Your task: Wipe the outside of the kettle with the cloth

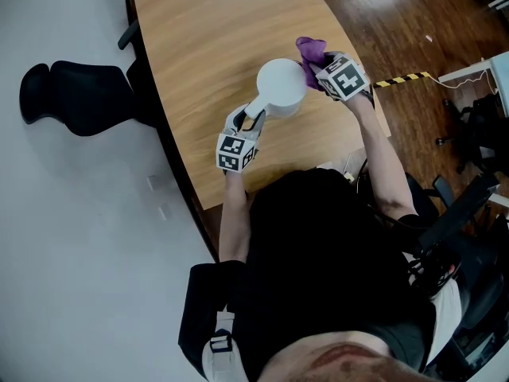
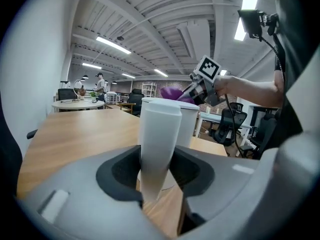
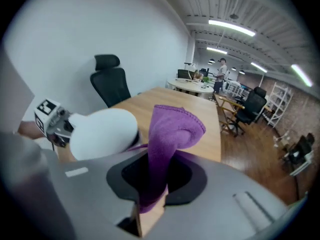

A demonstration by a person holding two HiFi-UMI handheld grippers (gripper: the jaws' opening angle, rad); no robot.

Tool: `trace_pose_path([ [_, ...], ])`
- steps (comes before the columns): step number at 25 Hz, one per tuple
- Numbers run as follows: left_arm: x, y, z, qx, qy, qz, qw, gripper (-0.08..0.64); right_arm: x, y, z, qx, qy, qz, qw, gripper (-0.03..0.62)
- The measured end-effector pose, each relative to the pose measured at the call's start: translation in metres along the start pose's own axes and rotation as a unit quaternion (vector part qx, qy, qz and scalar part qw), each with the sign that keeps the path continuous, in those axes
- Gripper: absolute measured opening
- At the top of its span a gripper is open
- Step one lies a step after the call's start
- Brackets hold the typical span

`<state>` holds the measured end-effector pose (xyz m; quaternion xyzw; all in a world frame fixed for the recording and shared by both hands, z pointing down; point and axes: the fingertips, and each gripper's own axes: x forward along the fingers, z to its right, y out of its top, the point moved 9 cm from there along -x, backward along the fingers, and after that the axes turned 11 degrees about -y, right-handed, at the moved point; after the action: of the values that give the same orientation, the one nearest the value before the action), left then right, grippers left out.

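The right gripper [image 1: 316, 66] clenches the purple cloth [image 1: 312, 50] just beside the kettle [image 1: 281, 86], at its right side. The left gripper [image 1: 253, 118] grasps the kettle by its handle [image 2: 157, 144].

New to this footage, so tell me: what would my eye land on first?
A white kettle stands on the wooden table, its handle clamped in the left tool. A bright purple cloth, pinched in the right tool, is held close beside it.

The kettle [image 1: 281, 86] looks like smooth, matt white plastic; the cloth [image 3: 170, 134] is purple, soft and fuzzy, with a stitched hem; the counter [image 1: 215, 70] is pale, fine-grained wood, satin-smooth; the floor [image 1: 374, 14] is dark, glossy wood; the left gripper [image 2: 156, 171] is matt grey plastic, its fingers [image 2: 115, 174] matt black.
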<state>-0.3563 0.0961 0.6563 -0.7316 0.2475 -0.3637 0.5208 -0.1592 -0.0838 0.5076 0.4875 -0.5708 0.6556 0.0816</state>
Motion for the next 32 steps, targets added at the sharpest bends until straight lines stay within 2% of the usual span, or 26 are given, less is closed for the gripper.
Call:
trace_pose_path([
  [2,-0.002,-0.003,-0.002,0.000,0.005,-0.005,1.0000,0.071,0.001,-0.017,0.010,0.008,-0.031,-0.008,0.999,0.058],
  [4,-0.004,-0.004,-0.006,0.000,0.014,-0.010,0.9999,0.069,-0.016,-0.016,0.007,0.026,-0.032,0.015,0.999,0.058],
  [6,-0.002,-0.002,-0.009,0.000,0.020,-0.012,0.9997,0.069,-0.045,0.004,-0.009,0.025,-0.010,0.061,0.998,0.058],
  [9,-0.001,-0.004,-0.010,-0.002,0.026,-0.009,0.9996,0.069,-0.073,0.040,-0.059,0.005,0.064,0.117,0.991,0.058],
  [11,-0.002,-0.006,-0.010,-0.005,0.028,-0.004,0.9996,0.069,-0.073,0.055,-0.101,-0.034,0.110,0.124,0.986,0.058],
  [13,-0.002,-0.005,-0.010,-0.007,0.029,0.000,0.9995,0.069,-0.060,0.063,-0.143,-0.092,0.139,0.112,0.980,0.058],
  [16,-0.001,-0.007,-0.010,-0.011,0.032,0.008,0.9994,0.071,-0.028,0.060,-0.190,-0.202,0.130,0.072,0.968,0.058],
  [18,0.000,-0.008,-0.008,-0.014,0.030,0.013,0.9994,0.072,-0.013,0.048,-0.194,-0.231,0.108,0.051,0.966,0.058],
  [25,0.001,-0.004,-0.009,-0.016,0.017,0.020,0.9995,0.075,-0.031,0.017,-0.141,-0.146,0.082,0.067,0.984,0.058],
  [32,0.000,-0.004,-0.009,-0.020,0.020,0.023,0.9993,0.075,-0.036,-0.001,-0.063,-0.042,0.028,0.080,0.995,0.058],
])
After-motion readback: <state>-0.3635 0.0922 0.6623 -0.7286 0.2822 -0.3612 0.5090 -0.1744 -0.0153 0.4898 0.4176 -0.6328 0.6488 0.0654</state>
